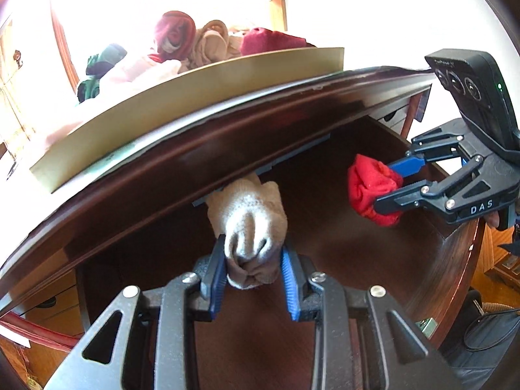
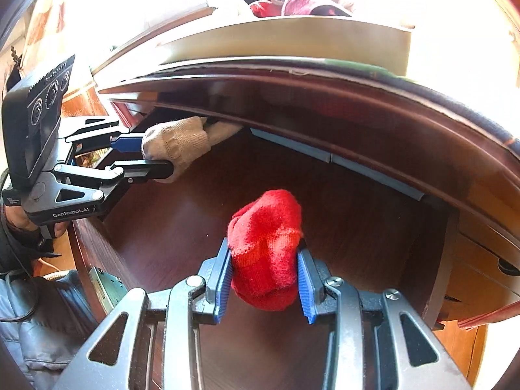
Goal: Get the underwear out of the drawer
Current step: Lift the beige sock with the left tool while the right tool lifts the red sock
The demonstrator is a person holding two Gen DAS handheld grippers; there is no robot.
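Dark wood drawer (image 1: 341, 227) looks nearly emptied. Left gripper (image 1: 253, 269) clamps a beige bundle (image 1: 250, 227), right gripper (image 2: 265, 276) a red bundle (image 2: 266, 247), both above its floor. More rolled garments (image 1: 201, 42) fill a tray (image 1: 195, 97) on the far top.

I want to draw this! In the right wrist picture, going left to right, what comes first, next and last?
Left gripper → beige bundle in its jaws → red bundle in the right gripper → the open drawer's right wall.
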